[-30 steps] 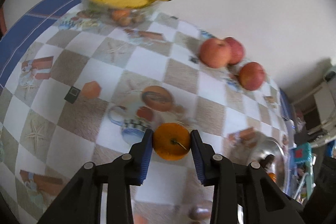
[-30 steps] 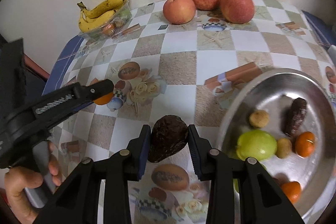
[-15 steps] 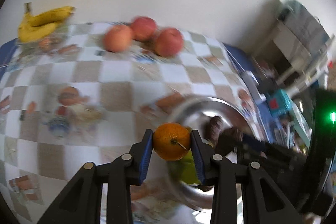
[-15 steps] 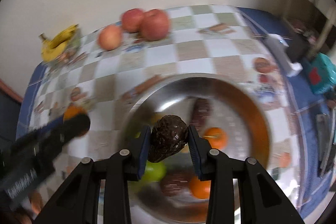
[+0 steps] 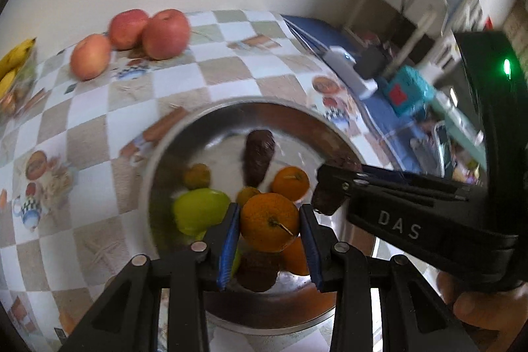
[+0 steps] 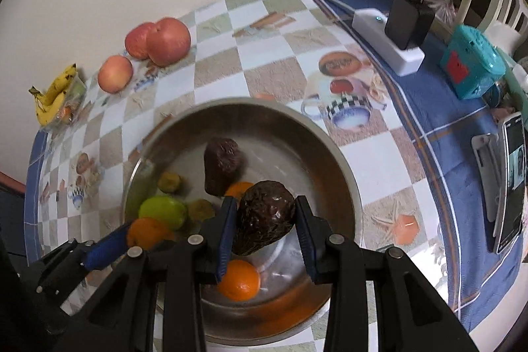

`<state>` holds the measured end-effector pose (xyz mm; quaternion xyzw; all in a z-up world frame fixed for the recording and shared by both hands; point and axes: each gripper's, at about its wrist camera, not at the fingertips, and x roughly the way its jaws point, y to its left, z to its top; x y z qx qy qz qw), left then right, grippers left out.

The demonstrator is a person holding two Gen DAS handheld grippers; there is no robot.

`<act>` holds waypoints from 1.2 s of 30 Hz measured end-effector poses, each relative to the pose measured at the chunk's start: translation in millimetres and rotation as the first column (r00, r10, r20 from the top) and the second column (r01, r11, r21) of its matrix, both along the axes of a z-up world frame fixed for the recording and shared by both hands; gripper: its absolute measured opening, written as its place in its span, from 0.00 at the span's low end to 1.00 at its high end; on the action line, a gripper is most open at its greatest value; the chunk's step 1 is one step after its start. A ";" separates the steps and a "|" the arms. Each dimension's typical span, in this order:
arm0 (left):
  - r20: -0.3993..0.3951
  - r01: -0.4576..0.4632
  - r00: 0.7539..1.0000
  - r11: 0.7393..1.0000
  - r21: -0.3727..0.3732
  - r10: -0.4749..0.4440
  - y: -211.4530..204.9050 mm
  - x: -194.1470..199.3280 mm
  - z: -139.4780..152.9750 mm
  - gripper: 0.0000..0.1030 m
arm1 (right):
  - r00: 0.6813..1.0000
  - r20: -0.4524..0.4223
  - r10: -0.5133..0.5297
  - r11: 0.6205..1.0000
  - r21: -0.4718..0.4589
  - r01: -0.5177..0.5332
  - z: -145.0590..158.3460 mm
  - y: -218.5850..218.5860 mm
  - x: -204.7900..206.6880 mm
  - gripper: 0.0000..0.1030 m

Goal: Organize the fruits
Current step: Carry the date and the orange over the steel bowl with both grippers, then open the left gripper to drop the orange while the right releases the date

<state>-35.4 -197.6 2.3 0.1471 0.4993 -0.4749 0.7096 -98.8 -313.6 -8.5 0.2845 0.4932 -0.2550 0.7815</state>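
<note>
My left gripper [image 5: 269, 228] is shut on an orange [image 5: 269, 222] and hangs over the steel bowl [image 5: 165, 150]. Over the same bowl [image 6: 333, 150], my right gripper [image 6: 265, 225] is shut on a dark wrinkled avocado [image 6: 264, 220]. Inside the bowl lie a green apple [image 6: 161, 211], another dark avocado [image 6: 221, 165], loose oranges [image 6: 239, 282] and small brownish fruits [image 6: 169, 182]. From the left wrist view the right gripper [image 5: 325, 197] reaches in from the right with the avocado at its tip. The left gripper [image 6: 132, 236] shows at the bowl's left rim in the right wrist view.
Three red apples [image 6: 161, 42] and a banana bunch [image 6: 54, 94] on a clear container sit at the far side of the checkered tablecloth. A white power strip with a black plug [image 6: 396, 32], a teal box [image 6: 472, 65] and a phone [image 6: 511, 180] lie to the right.
Both grippers have swung from over the tablecloth to above the steel bowl, each keeping its fruit. The bowl now fills the middle of both views.
</note>
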 end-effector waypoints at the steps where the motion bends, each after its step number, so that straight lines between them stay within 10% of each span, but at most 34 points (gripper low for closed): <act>1: 0.011 0.012 1.000 1.000 0.017 -0.013 -4.2 -4.5 -4.3 0.37 | 1.000 -0.006 0.004 1.000 0.003 -0.004 -1.7 0.2 -0.4 0.36; 27: 0.091 0.031 0.995 0.993 0.111 -0.042 -21.2 -18.9 -35.1 0.39 | 0.995 -0.094 0.015 0.998 0.059 -0.010 -37.1 -3.2 1.5 0.37; 36: 0.089 0.025 0.995 0.995 0.096 -0.034 -10.8 -25.4 -22.6 0.58 | 0.995 -0.094 0.022 0.999 0.039 -0.018 -34.6 1.3 3.4 0.51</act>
